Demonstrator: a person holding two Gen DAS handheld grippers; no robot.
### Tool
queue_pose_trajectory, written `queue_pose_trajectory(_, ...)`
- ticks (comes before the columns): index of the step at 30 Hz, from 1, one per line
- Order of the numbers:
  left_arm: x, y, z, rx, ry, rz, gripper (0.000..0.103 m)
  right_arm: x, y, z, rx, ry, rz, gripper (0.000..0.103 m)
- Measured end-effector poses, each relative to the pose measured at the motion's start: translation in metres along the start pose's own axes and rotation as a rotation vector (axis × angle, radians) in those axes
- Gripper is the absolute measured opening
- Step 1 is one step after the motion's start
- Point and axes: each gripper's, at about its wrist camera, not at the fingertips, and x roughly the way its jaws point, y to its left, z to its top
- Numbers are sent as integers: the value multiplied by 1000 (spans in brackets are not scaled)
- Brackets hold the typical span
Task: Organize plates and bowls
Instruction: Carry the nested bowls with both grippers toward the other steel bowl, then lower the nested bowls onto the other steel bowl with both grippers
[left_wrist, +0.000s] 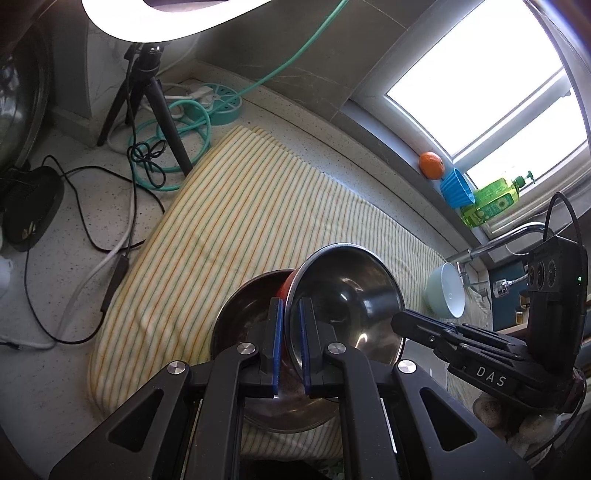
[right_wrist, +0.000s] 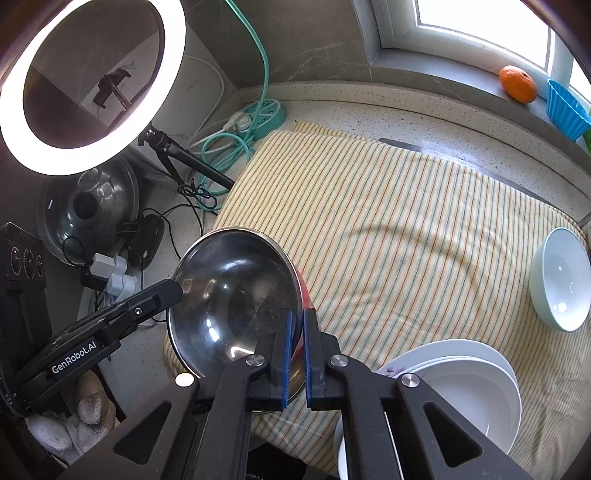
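Observation:
A steel bowl with a red outside (left_wrist: 343, 295) (right_wrist: 232, 288) hangs tilted over the striped cloth (left_wrist: 240, 206), held at opposite rims. My left gripper (left_wrist: 291, 306) is shut on its near rim, and its black fingers reach the bowl's left edge in the right wrist view (right_wrist: 177, 290). My right gripper (right_wrist: 299, 317) is shut on the rim at the red side, and its tip shows at the bowl's right edge (left_wrist: 397, 319). A second steel bowl (left_wrist: 240, 317) lies on the cloth just below and left, partly hidden.
A pale green bowl (right_wrist: 559, 280) (left_wrist: 445, 291) rests at the cloth's right end, and stacked white plates (right_wrist: 461, 384) sit near the front right. Ring light on a tripod (right_wrist: 92, 85), cables and a teal power strip (right_wrist: 262, 114) crowd the back left. An orange (right_wrist: 517, 84) lies on the windowsill.

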Motion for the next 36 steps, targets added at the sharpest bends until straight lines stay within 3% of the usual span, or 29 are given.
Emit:
queue_pose_trajectory(20, 19, 19, -16, 35, 79, 40, 7, 38, 11, -21, -20, 36, -71, 6)
queue_pose_trajectory(36, 32, 16, -19, 92, 97, 98, 7, 59, 15, -22, -68, 67, -134, 6)
